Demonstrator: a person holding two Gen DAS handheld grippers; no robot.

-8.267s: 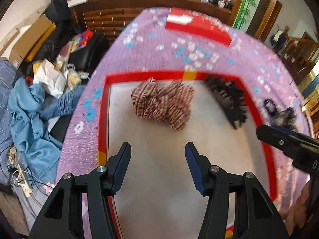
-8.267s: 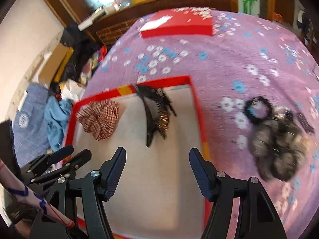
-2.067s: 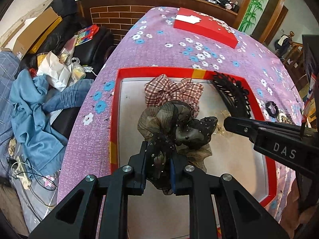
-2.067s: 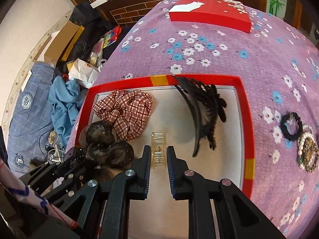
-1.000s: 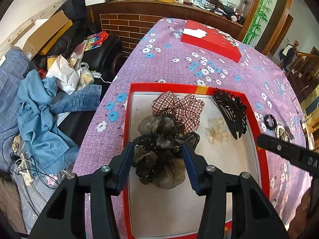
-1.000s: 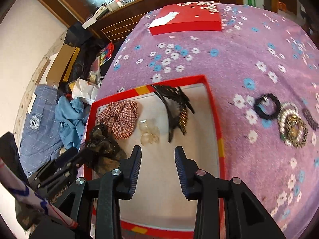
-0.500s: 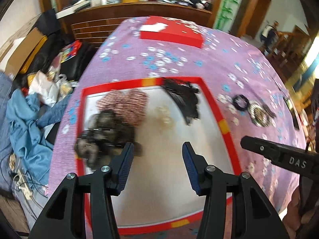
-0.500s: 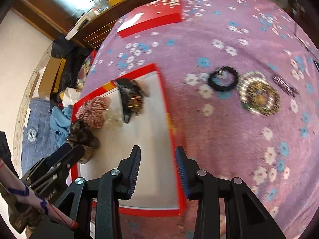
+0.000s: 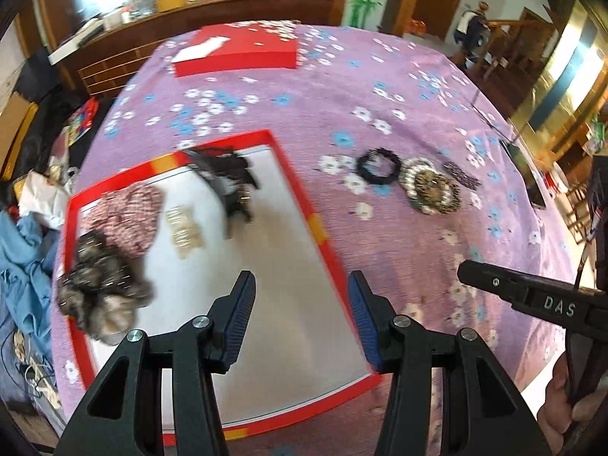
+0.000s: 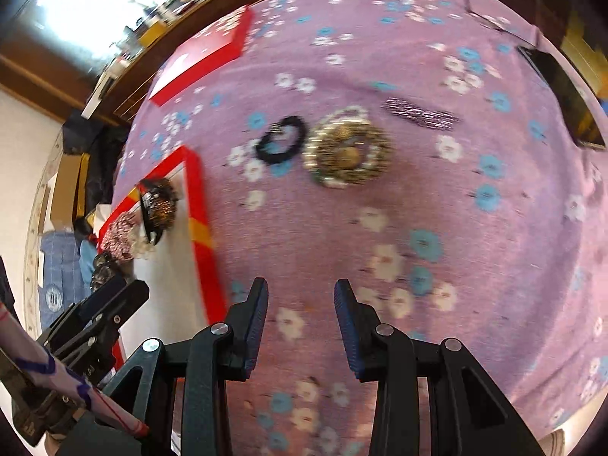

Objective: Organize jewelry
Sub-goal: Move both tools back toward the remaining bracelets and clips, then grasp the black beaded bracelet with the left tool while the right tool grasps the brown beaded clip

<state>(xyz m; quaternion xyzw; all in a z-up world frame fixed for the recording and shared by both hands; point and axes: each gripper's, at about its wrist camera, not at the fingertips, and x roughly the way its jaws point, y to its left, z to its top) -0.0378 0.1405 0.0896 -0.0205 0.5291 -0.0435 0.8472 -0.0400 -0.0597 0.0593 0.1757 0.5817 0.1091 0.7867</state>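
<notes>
Both grippers empty, jaws partly open: left gripper point(image 9: 300, 306) over the red tray point(image 9: 304, 205), right gripper point(image 10: 301, 313) over purple desk cloth point(image 10: 475, 247), likely between picks; next calls for reaching the black ring point(image 10: 281, 140) or beaded piece point(image 10: 347, 154) lying beyond.

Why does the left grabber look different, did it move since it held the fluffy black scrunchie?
Yes. The left gripper let go and shifted right; the black scrunchie sits in the red tray's left corner.
</notes>
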